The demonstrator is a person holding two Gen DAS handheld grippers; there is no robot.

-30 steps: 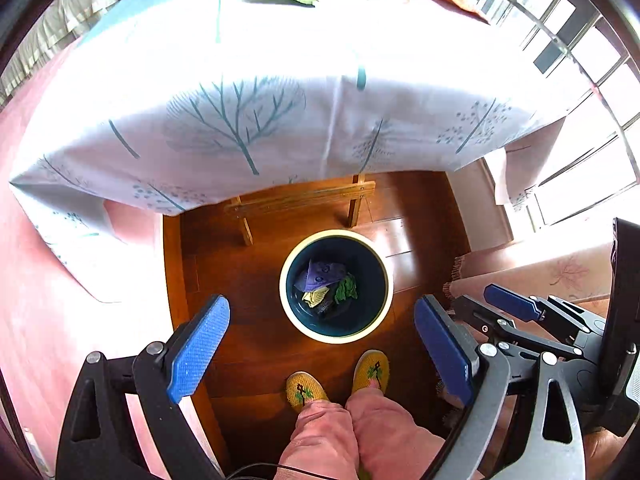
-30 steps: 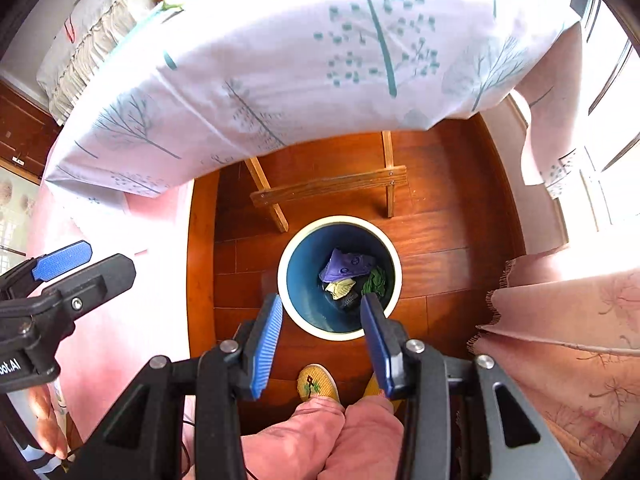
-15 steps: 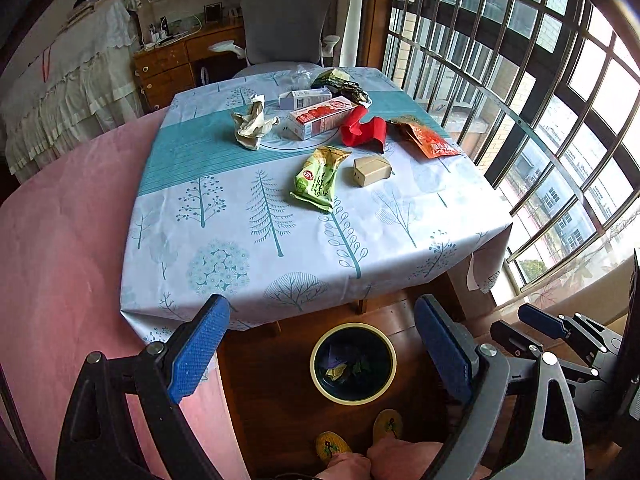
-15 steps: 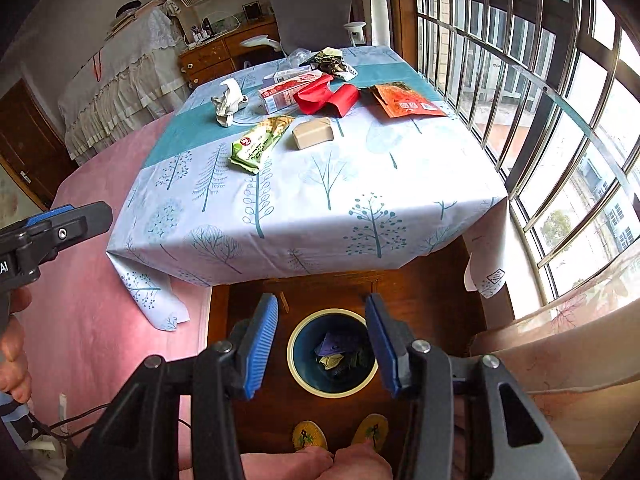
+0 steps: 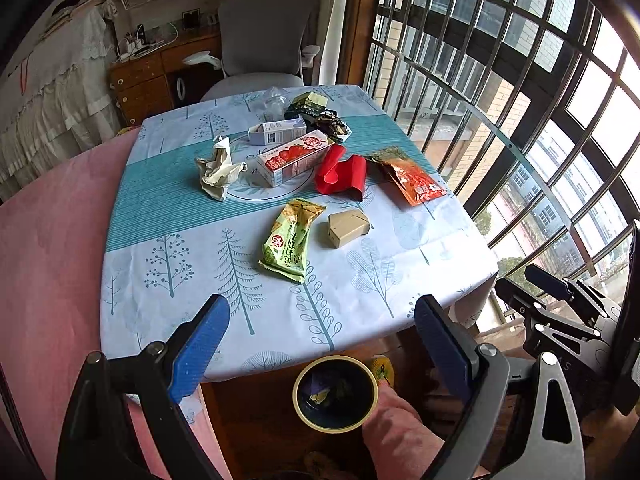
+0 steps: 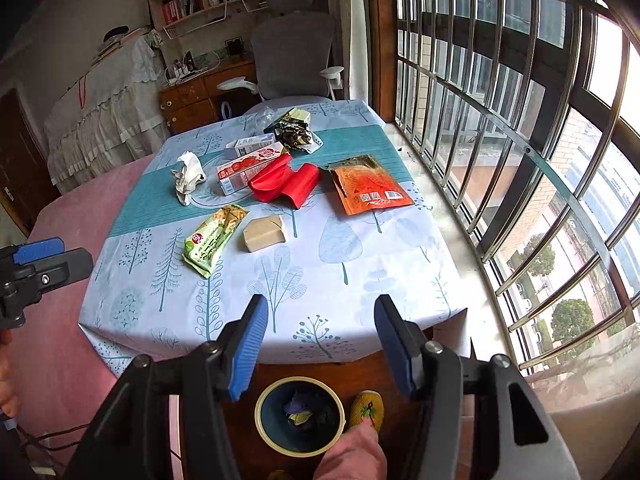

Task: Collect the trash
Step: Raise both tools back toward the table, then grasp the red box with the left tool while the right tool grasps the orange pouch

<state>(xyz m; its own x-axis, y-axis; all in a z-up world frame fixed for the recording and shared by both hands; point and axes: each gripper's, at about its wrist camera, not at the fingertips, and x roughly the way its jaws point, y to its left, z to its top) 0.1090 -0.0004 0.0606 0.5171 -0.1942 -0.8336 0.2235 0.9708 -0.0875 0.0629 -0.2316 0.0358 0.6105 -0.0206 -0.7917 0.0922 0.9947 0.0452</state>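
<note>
Trash lies on the tree-print tablecloth (image 5: 168, 264): a green snack wrapper (image 5: 288, 240) (image 6: 212, 240), a tan box (image 5: 347, 227), a red folded piece (image 5: 340, 170), an orange pouch (image 5: 410, 178), a red-white carton (image 5: 292, 158) and crumpled paper (image 5: 218, 168). On the floor under the table's near edge stands a blue bin (image 5: 336, 358) (image 6: 300, 379) holding wrappers. My left gripper (image 5: 322, 304) hangs open and empty above the near table edge. My right gripper (image 6: 320, 304) hovers beside it with its jaws opening and nothing between them.
Barred windows (image 6: 520, 140) run along the right. A grey office chair (image 5: 260, 40) and a wooden desk (image 5: 140, 80) stand behind the table. Pink fabric (image 5: 48, 240) lies on the left. The person's knee (image 5: 400, 432) and a yellow slipper (image 6: 366, 408) are beside the bin.
Both grippers rose from low over the bin to above the table edge and tilted up, so the tabletop trash came into view. The right jaws widened.
</note>
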